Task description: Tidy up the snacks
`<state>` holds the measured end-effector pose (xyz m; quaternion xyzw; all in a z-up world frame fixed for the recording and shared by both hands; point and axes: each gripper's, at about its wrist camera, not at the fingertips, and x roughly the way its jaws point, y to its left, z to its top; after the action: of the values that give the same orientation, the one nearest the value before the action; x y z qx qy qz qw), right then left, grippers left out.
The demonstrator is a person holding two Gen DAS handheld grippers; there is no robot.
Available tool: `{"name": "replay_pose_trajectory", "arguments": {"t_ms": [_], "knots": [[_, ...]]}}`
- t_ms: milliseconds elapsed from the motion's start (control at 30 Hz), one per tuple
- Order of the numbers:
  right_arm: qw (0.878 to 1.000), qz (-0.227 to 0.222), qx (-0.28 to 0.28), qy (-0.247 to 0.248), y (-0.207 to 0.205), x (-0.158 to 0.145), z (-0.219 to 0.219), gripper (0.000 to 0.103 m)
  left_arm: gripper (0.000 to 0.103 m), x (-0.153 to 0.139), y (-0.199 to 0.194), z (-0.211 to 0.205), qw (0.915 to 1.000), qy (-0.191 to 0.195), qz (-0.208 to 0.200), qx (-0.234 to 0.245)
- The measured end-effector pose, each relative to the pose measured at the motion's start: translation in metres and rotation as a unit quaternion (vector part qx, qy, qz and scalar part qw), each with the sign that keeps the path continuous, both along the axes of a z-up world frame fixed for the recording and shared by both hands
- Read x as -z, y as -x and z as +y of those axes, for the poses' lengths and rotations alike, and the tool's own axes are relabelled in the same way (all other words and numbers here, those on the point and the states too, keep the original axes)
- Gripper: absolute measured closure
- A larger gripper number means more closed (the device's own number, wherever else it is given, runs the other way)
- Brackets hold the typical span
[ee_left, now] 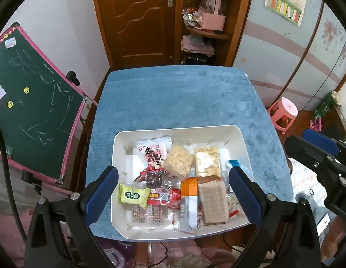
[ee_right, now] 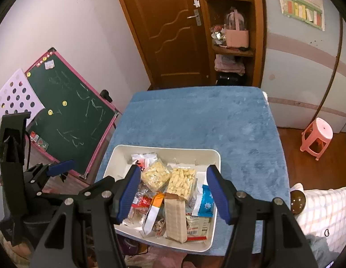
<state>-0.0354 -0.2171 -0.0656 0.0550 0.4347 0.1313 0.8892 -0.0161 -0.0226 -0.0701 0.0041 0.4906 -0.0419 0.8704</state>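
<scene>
Snacks (ee_left: 179, 178) lie heaped in a white bin (ee_left: 119, 138) at the near edge of a blue-covered table (ee_left: 177, 98), nothing left loose on the cloth. Judging by their looks, all are light: thin film packets that crinkle, slide on one another and crush easily. Two clear packs of pale puffed pieces (ee_right: 183, 182) seem the most fragile; a pinch across their middle could break them, so a sealed end or a flat side edge is the better hold. The brown wafer pack (ee_right: 175, 217) looks stiffer and could be taken across its narrow width. The small green packet (ee_left: 134, 195) lies at the bin's left wall, partly over the rim, easy to reach.

The left gripper (ee_left: 173, 197) hangs over the bin with fingers spread wide and nothing between them. The right gripper (ee_right: 171, 192) also hangs above the bin, fingers fairly wide apart and empty.

Lower packets are buried under the top layer, so their count and kind cannot be told. Print on most wrappers is too small to read. The bin's near wall is partly cut off behind the grippers, and the blue packet (ee_right: 206, 199) is half hidden by the right finger.
</scene>
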Motion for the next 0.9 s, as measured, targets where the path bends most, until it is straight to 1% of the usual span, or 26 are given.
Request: {"name": "replay_pose_trajectory", "arguments": {"t_ms": [133, 300, 433, 600, 900], "knots": [[1.0, -0.006, 0.004, 0.0, 0.007, -0.011, -0.004, 0.041, 0.004, -0.012, 0.002, -0.006, 1.0, 0.0, -0.005, 0.002], [1.0, -0.011, 0.012, 0.001, 0.015, -0.02, -0.006, 0.041, 0.004, -0.029, 0.007, -0.011, 0.9998, 0.005, -0.02, 0.002], [0.999, -0.026, 0.022, 0.009, 0.023, -0.025, -0.008, 0.041, 0.004, -0.04, 0.01, -0.011, 0.9995, 0.008, -0.029, -0.006], [0.999, -0.034, 0.026, 0.013, 0.027, -0.028, -0.009, 0.04, 0.003, -0.046, 0.017, -0.012, 0.9991, 0.005, -0.038, -0.016], [0.999, -0.035, 0.038, 0.011, 0.032, -0.029, -0.009, 0.04, 0.003, -0.05, 0.022, -0.015, 0.9985, -0.003, -0.049, -0.026]]}}
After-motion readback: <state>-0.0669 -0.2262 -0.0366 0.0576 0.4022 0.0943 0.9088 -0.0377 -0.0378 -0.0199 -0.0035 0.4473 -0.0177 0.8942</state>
